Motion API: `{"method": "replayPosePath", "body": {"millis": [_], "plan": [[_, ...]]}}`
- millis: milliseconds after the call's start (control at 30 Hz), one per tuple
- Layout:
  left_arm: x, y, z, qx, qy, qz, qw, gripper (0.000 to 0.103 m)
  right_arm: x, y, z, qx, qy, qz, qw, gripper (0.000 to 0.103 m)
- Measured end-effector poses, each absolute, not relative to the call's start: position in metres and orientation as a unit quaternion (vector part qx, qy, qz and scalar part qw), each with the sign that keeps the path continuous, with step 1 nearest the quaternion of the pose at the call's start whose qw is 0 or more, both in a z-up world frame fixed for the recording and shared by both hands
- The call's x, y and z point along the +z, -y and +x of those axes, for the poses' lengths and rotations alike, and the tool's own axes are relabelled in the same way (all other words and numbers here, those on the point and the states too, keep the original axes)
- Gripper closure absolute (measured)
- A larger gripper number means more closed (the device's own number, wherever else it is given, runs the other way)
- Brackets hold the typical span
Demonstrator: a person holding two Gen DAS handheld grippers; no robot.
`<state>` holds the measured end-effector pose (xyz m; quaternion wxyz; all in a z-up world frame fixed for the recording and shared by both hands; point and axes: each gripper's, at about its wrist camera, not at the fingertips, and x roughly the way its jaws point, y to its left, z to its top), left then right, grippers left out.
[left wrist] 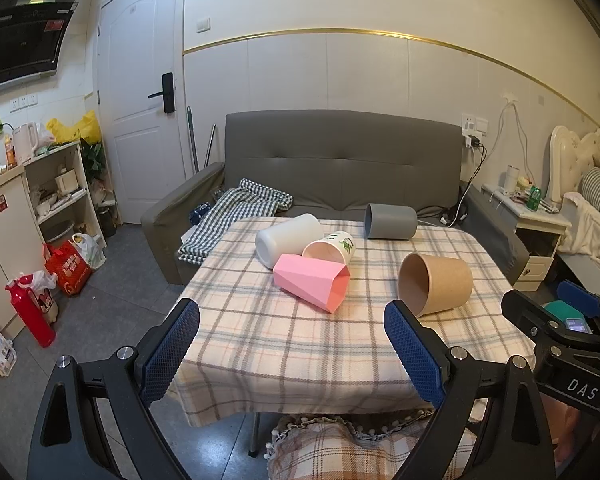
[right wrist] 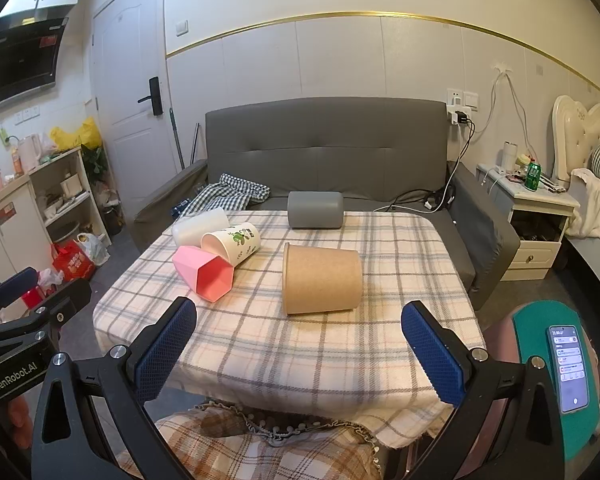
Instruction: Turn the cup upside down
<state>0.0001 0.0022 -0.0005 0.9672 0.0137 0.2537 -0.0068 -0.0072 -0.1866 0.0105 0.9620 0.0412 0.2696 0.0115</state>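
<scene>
Both claws, left point(left wrist: 292, 344) and right point(right wrist: 300, 348), hang spread apart and empty short of the bench point(right wrist: 300, 340). Brown paper cup point(right wrist: 320, 284) lies on its side nearest my right claw, likely first to flip. Plaid cloth covers the bench; grey sofa point(right wrist: 324, 148) behind.

Left tongs point(left wrist: 292, 344) gape before five toppled cups point(left wrist: 436, 284) on table point(left wrist: 300, 352).
</scene>
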Motion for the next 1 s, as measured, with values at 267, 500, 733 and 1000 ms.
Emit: {"method": "replayPosePath", "body": {"millis": [267,500,733,1000], "plan": [[-0.0009,-0.0021,0.0003,-0.007,-0.254,0.013,0.967,0.007,0.0111,0.187,-0.0073,0.012,-0.27,0.042,0.962,0.0],[-0.0008,-0.0024,0.0,-0.007,-0.254,0.013,0.967,0.007,0.0088,0.1862,-0.0065,0.011,-0.271,0.042,0.962,0.0],[-0.0008,-0.0022,0.0006,-0.007,-0.255,0.012,0.967,0.007,0.0104,0.1867,-0.0065,0.012,-0.271,0.043,0.961,0.0],[-0.0009,-0.0034,0.0001,-0.008,-0.254,0.012,0.967,0.007,0.0107,0.1801,-0.0142,0.012,-0.267,0.043,0.963,0.0]]}}
